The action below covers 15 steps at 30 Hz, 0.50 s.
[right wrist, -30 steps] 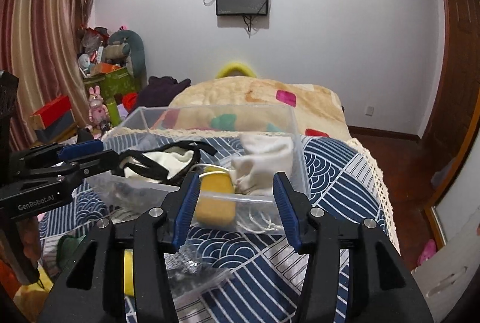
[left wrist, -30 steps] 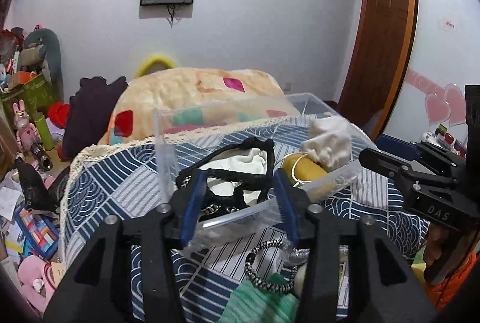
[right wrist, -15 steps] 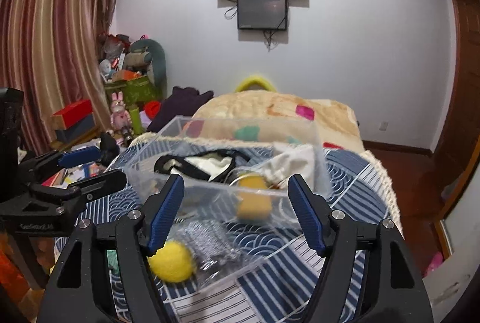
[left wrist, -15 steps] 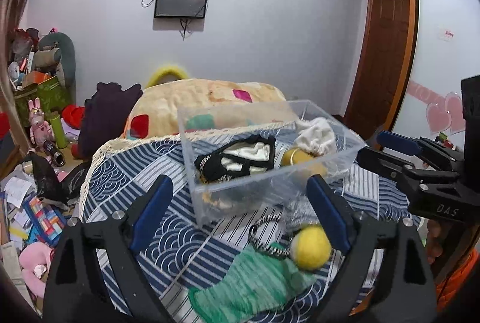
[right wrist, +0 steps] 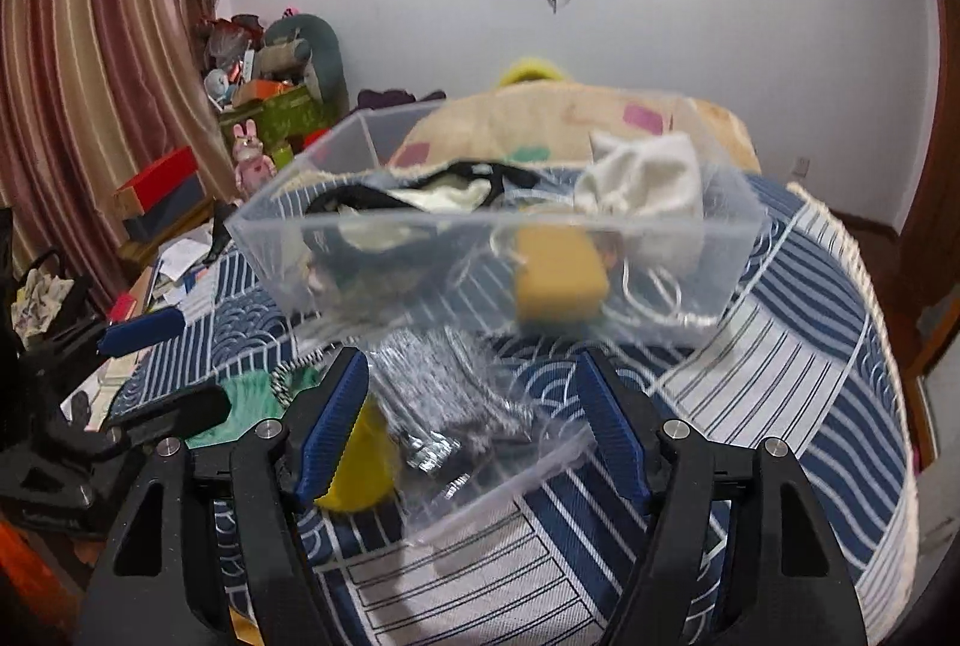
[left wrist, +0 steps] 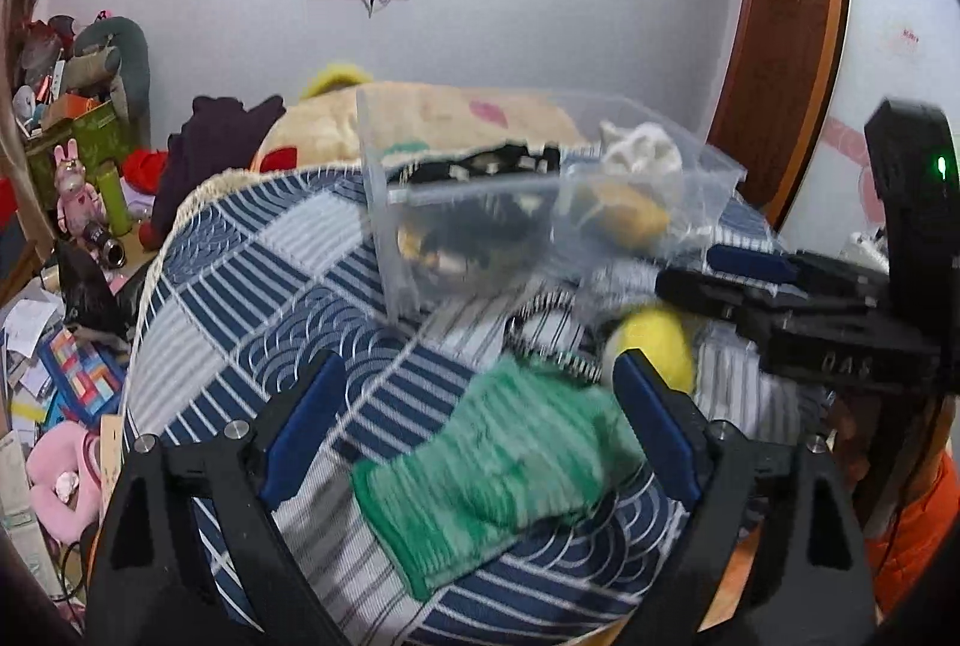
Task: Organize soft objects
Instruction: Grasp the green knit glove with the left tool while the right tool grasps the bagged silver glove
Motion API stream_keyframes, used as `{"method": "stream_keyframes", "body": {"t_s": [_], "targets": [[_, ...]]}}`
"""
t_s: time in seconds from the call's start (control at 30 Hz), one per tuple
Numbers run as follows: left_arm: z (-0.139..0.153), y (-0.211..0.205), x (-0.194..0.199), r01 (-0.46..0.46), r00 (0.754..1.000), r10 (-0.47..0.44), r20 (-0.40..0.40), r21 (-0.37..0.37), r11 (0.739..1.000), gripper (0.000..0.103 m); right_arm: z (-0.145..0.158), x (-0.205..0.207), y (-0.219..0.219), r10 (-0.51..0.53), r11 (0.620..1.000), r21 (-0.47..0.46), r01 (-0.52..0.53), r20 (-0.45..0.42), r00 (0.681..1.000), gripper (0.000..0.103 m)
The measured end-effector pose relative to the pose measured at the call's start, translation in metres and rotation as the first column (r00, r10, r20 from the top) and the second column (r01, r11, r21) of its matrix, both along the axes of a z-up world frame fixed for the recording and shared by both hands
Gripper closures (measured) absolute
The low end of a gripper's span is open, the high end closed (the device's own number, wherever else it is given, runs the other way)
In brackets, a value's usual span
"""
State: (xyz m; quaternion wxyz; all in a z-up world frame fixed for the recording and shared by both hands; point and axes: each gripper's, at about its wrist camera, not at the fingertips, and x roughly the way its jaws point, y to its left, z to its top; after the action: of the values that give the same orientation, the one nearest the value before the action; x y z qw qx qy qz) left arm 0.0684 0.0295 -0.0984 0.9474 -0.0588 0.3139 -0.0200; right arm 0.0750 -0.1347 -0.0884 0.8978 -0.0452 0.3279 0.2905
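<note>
A clear plastic bin [left wrist: 480, 238] [right wrist: 420, 250] on the blue patterned tablecloth holds a black-and-white garment [right wrist: 420, 193], a white cloth [right wrist: 648, 178] and a tan sponge [right wrist: 558, 280]. In front of it lie a green knit cloth [left wrist: 498, 466], a yellow ball [left wrist: 651, 346] [right wrist: 360, 472], a beaded band [left wrist: 552, 352] and a clear bag of silvery items [right wrist: 456, 406]. My left gripper [left wrist: 474, 430] is open, its jaws either side of the green cloth. My right gripper [right wrist: 474, 424] is open over the clear bag.
The round table's cloth edge [right wrist: 870, 322] falls away at right. A patterned quilt [left wrist: 456, 118] lies behind the bin. Toys and boxes clutter the floor at left [left wrist: 66, 238]. A wooden door [left wrist: 774, 64] stands at right.
Both grippers have opened wide and pulled back from the bin, tilting down toward the loose items in front of it. The bin stays on the table.
</note>
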Motion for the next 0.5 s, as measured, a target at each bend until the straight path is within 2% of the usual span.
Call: {"method": "stream_keyframes", "body": {"t_s": [0.17,0.3,0.37,0.4,0.47,0.5], "targets": [[-0.023,-0.003,-0.004,0.007,0.999,-0.007,-0.045,0.01,1.0,0.012,-0.008,0.003,-0.007,-0.017,1.0,0.009,0.017,-0.034,0.999,0.036],[-0.03,0.002,-0.005,0.009,0.998,-0.012,-0.054,-0.042,0.999,0.012,-0.01,0.003,-0.014,-0.026,1.0,0.013,0.027,-0.052,0.998,0.048],[-0.035,0.005,-0.005,0.02,0.997,-0.028,-0.07,-0.106,0.994,0.018,-0.013,0.003,-0.017,-0.024,0.999,0.023,0.025,-0.066,0.998,0.055],[-0.035,0.005,-0.008,0.018,0.998,-0.023,-0.056,-0.102,0.995,0.02,-0.014,0.002,-0.017,-0.025,0.999,0.022,0.026,-0.066,0.998,0.057],[-0.034,0.0,-0.011,0.042,0.998,-0.047,-0.049,-0.1,0.994,0.036,-0.014,0.0,-0.017,-0.021,1.0,0.015,0.022,-0.059,0.998,0.062],[-0.033,-0.002,-0.013,0.053,0.997,-0.058,-0.045,-0.099,0.994,0.04,-0.014,-0.001,-0.016,-0.02,1.0,0.012,0.021,-0.056,0.998,0.063]]}}
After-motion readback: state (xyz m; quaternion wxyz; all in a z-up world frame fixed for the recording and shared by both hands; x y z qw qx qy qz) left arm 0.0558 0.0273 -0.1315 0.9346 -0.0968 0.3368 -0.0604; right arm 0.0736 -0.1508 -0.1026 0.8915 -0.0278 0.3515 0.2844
